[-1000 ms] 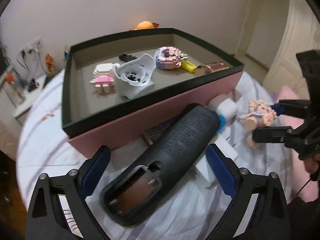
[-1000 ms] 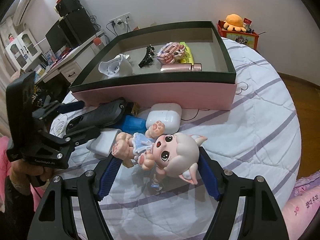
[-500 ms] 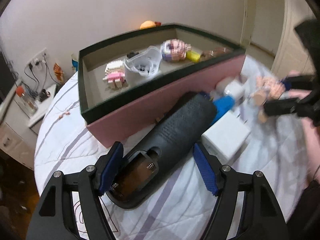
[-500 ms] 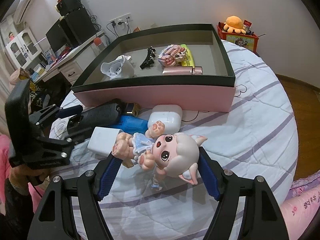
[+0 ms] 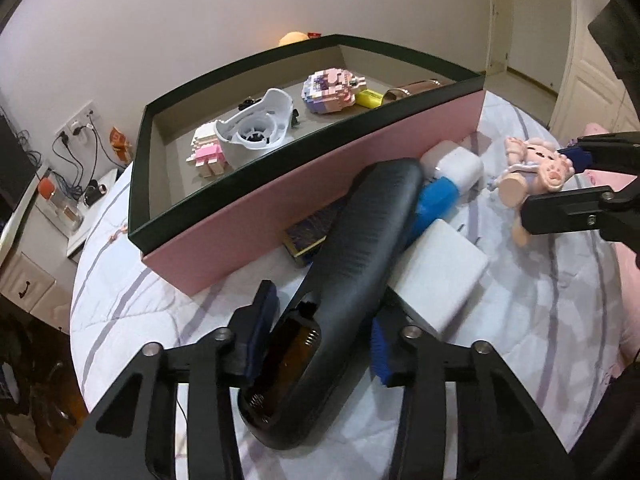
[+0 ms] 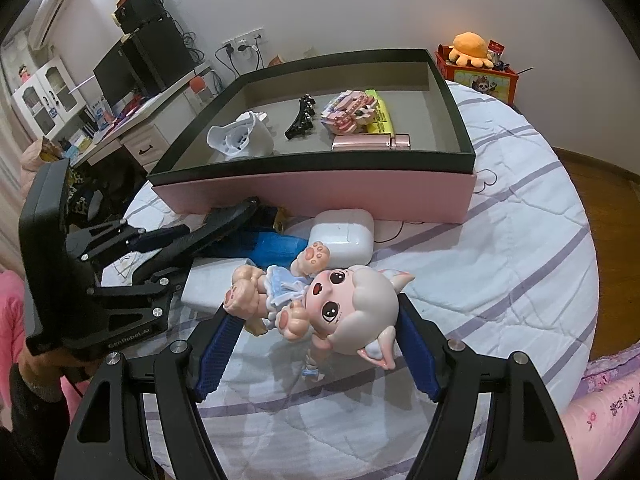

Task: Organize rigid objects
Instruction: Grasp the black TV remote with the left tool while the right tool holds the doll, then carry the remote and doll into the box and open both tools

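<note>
A black remote (image 5: 360, 248) with its battery bay uncovered lies on the striped bedspread, leaning against the pink box (image 5: 280, 216). My left gripper (image 5: 320, 332) has it between its blue pads; the jaws are closing and both pads touch its sides. In the right wrist view the left gripper (image 6: 208, 236) shows at the left, held by a hand. My right gripper (image 6: 316, 340) is shut on a doll figure (image 6: 340, 300) with a white hood, pads at feet and head, just above the bed. The doll (image 5: 532, 168) and the right gripper (image 5: 556, 180) also appear in the left wrist view.
The dark-rimmed box (image 6: 320, 192) holds a white plastic part (image 6: 240, 140), a black hair clip (image 6: 300, 120), block figures (image 5: 332, 92), a yellow item and a rose-gold tube (image 6: 372, 142). A white earbud case (image 6: 344, 236), a blue object (image 5: 436, 200) and a white charger block (image 5: 440, 268) lie beside the remote.
The left gripper's jaws have come in from wide apart until they meet the remote's sides, and that gripper has rolled and shifted a little. The right gripper and doll have not moved.
</note>
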A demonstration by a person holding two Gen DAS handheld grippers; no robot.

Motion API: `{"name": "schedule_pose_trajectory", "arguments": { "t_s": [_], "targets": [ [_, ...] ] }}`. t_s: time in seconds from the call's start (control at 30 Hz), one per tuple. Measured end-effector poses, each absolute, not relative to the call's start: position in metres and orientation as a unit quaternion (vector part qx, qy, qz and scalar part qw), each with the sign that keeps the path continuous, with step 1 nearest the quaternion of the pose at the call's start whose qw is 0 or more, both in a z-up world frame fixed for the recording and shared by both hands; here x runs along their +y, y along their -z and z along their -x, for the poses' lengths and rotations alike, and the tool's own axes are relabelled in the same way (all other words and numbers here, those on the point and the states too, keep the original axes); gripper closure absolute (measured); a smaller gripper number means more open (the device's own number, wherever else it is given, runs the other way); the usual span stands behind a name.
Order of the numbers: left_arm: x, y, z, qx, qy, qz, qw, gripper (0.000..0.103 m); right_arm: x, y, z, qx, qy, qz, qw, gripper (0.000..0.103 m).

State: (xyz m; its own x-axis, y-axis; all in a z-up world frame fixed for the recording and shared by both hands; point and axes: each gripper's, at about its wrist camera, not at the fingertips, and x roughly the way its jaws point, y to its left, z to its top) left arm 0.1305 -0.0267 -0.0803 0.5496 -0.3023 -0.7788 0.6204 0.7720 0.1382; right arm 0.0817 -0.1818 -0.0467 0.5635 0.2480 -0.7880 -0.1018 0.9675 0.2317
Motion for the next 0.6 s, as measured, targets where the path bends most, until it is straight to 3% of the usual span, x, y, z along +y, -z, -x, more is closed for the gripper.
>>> {"name": "schedule_pose_trajectory", "arguments": {
  "t_s": [0.13, 0.6],
  "targets": [
    [-0.023, 0.075, -0.124, 0.404, 0.271, -0.172, 0.857, 0.084, -0.183, 0.044, -0.079, 0.452, -0.100, -0.082, 0.882, 0.028],
    [-0.014, 0.071, -0.101, 0.418, 0.263, -0.109, 0.863, 0.086, -0.183, 0.038, -0.070, 0.441, -0.110, -0.089, 0.886, 0.028]
  ]
}}
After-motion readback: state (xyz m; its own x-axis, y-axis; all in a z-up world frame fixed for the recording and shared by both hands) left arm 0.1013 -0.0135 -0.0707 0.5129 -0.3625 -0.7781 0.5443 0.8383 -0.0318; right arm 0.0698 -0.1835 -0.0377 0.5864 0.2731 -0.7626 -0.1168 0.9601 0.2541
